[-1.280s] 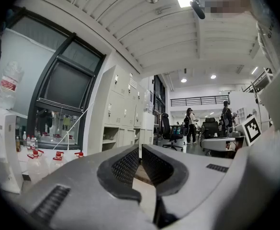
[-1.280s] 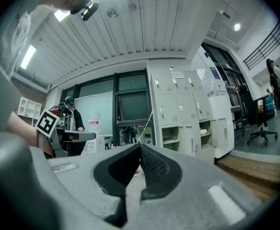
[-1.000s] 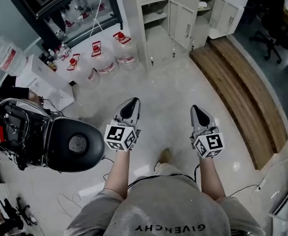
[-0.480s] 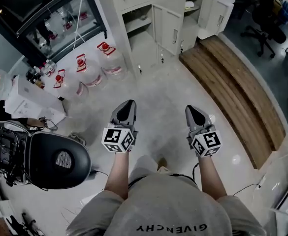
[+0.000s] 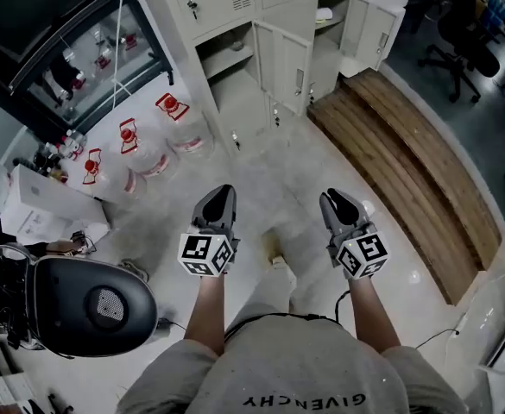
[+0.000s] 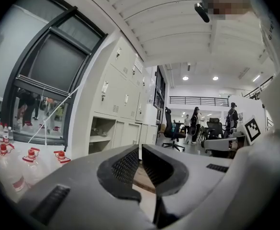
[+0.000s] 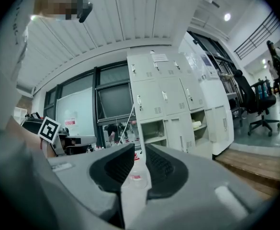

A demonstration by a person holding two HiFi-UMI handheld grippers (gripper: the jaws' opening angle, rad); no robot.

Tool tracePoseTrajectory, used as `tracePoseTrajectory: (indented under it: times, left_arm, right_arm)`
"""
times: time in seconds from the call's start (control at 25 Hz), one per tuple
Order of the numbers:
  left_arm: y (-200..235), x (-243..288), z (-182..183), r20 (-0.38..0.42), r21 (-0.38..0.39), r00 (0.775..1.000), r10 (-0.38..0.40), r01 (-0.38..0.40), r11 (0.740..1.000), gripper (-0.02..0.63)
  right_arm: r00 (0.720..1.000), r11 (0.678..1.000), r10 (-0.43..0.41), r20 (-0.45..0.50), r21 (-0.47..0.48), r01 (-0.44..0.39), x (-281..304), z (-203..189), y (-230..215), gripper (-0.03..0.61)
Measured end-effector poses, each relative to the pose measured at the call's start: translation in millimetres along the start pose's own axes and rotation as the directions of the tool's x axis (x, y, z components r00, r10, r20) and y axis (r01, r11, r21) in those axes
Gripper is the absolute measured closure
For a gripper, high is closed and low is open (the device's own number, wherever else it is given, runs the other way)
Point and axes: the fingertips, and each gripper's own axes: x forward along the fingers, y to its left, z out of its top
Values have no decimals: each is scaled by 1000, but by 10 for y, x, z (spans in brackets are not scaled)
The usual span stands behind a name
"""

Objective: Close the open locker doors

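1. On the pale floor (image 5: 261, 162) before the locker bank (image 5: 235, 3), a person stands with a gripper in each hand. Both point level toward the lockers and are well apart from them.
2. The left gripper (image 5: 218, 195) has its jaws only a slit apart. Nothing sits between them, and only floor shows through the gap.
3. The right gripper (image 5: 336, 198) has just been opening its jaws. They stand a little apart and hold nothing.
4. Two lower compartments are open. The left open compartment (image 5: 226, 63) shows a shelf inside.
5. The right open compartment (image 5: 328, 33) has its door (image 5: 375, 34) swung out to the right.
6. The doors between those two compartments are shut, and so is the row above.
7. Water jugs (image 5: 170, 123) with red caps stand on the floor just left of the lockers, under a dark window (image 5: 53, 24).
8. A wooden platform (image 5: 399, 153) runs along the floor from the right end of the lockers.
9. A black rounded shell (image 5: 88, 304) sits down by the person's left side, and an office chair (image 5: 459, 33) stands far off to the right.
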Motion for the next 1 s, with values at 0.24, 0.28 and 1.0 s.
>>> tracePoseTrajectory:
  times: [0.24, 0.28, 1.0]
  left_arm:
    - [319, 860, 60, -19, -24, 1000, -17, 17, 1000, 597]
    - [365, 995, 76, -23, -23, 999, -23, 23, 999, 597]
    - [1001, 2628, 118, -36, -49, 996, -86, 84, 995, 597]
  right_arm:
    - [999, 1000, -9, -37, 11, 10, 668, 75, -546, 495]
    - [999, 1000, -16, -40, 16, 16, 786, 86, -643, 493]
    - [995, 996, -30, -97, 79, 38, 2233, -3, -1599, 459]
